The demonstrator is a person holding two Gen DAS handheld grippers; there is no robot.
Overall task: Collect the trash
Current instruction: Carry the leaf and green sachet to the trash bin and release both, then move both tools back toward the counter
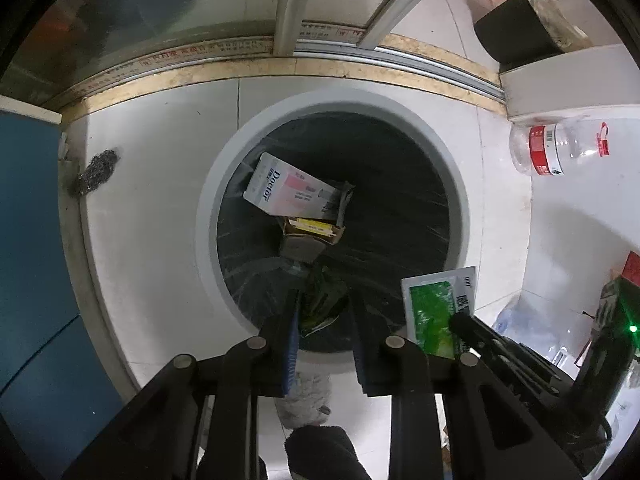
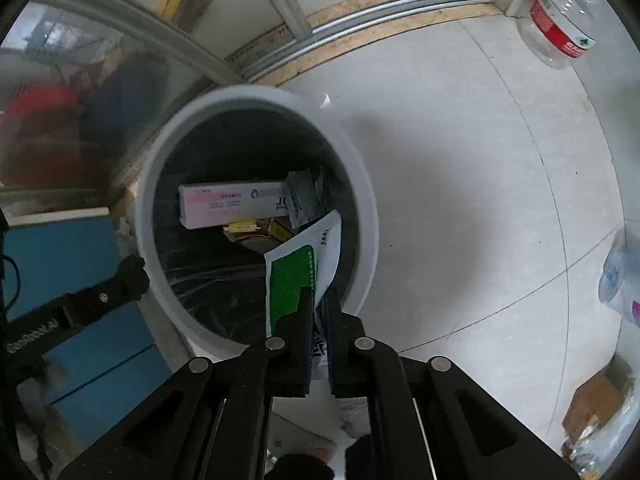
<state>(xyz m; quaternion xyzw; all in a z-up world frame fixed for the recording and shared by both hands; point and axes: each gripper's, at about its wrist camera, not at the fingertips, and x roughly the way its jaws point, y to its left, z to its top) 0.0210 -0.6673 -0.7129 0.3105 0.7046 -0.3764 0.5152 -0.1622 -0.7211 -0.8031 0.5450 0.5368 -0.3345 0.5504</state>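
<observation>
A grey round bin with a dark liner stands on the floor; it also shows in the right wrist view. Inside lie a white and pink box, a yellow box and a dark green wrapper. My left gripper is open above the bin's near rim, with the dark wrapper seen between its fingers. My right gripper is shut on a white and green packet, held over the bin's rim. The packet shows in the left wrist view too.
A clear plastic bottle with a red label lies on the floor at the right; it also shows in the right wrist view. A blue cabinet stands left. A sliding door track runs behind the bin. A steel scourer lies left. A cardboard box is at right.
</observation>
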